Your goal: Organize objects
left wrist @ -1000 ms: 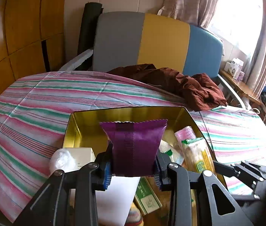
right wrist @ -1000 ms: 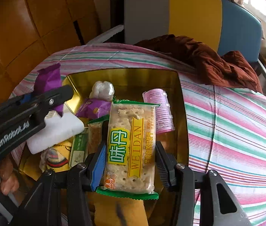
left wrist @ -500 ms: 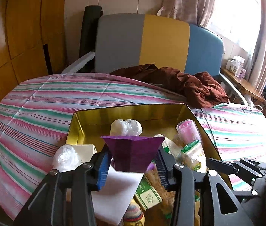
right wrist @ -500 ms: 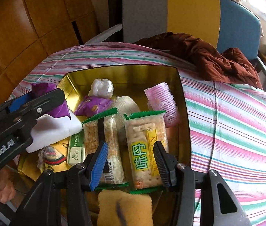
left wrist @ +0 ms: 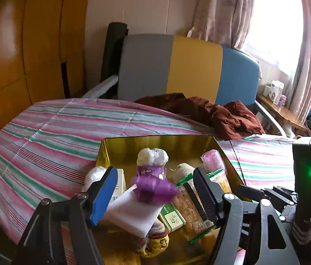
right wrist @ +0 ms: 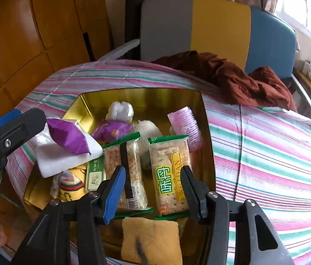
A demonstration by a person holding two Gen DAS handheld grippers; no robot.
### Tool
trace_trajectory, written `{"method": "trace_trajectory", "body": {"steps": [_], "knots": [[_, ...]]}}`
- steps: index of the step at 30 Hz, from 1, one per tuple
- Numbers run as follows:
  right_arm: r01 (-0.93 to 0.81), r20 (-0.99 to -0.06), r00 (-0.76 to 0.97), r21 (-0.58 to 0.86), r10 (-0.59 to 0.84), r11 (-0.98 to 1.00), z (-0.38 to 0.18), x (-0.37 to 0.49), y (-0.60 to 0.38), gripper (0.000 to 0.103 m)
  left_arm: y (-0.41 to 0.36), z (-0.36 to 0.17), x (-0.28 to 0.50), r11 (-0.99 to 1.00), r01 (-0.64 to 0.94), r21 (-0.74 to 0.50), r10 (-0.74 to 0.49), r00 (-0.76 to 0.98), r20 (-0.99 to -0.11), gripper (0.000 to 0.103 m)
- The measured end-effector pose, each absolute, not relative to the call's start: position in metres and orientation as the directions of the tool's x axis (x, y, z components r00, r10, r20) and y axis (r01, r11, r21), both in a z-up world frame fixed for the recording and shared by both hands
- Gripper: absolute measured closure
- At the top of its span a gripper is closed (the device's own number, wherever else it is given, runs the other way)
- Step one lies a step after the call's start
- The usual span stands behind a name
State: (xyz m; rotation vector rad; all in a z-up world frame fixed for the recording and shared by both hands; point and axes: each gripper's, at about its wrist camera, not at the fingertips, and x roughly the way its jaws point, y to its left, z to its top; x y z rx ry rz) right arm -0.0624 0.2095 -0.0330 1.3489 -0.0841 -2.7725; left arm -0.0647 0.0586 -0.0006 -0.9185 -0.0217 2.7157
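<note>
Two grippers hang over the gold tin. Your left gripper is opening, its pads clear of the purple packet, which lies loose between them on the white block. Your right gripper is opening too, gripping nothing, with the cracker packs flat in the tin beneath it.
</note>
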Motion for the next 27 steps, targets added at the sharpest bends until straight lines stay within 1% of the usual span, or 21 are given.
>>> {"method": "trace_trajectory", "body": {"steps": [5,6,10,15,18,23,27], "knots": [[0.010,-0.765,-0.641,0.063,-0.055,-0.998,-0.025,-0.051,0.207,0.051,0.054,0.005,-0.049,-0.963,-0.254,-0.093,0.259,-0.772,-0.580,0.023],[0.002,-0.761,-0.647,0.058,-0.046,-0.998,-0.023,-0.049,0.207,0.051,0.053,0.005,-0.047,-0.963,-0.252,-0.092,0.258,-0.773,-0.580,0.020],[-0.042,-0.740,-0.673,0.023,0.011,-0.999,-0.019,-0.034,0.203,0.051,0.049,0.004,-0.035,-0.965,-0.245,-0.092,0.252,-0.774,-0.581,0.014],[-0.098,-0.724,-0.681,-0.062,0.112,-0.993,-0.023,-0.013,0.195,0.051,0.043,-0.001,-0.019,-0.970,-0.224,-0.092,0.235,-0.776,-0.585,0.000],[-0.106,-0.723,-0.678,-0.086,0.135,-0.991,-0.028,-0.003,0.193,0.051,0.039,-0.004,-0.008,-0.975,-0.209,-0.079,0.215,-0.779,-0.590,0.000],[-0.105,-0.736,-0.666,-0.068,0.121,-0.992,-0.032,0.000,0.196,0.051,0.036,-0.005,0.001,-0.985,-0.164,-0.054,0.164,-0.794,-0.586,0.000],[-0.101,-0.733,-0.671,-0.055,0.109,-0.993,-0.030,0.003,0.195,0.051,0.031,0.001,0.003,-0.990,-0.120,-0.067,0.137,-0.810,-0.570,0.000]]}}
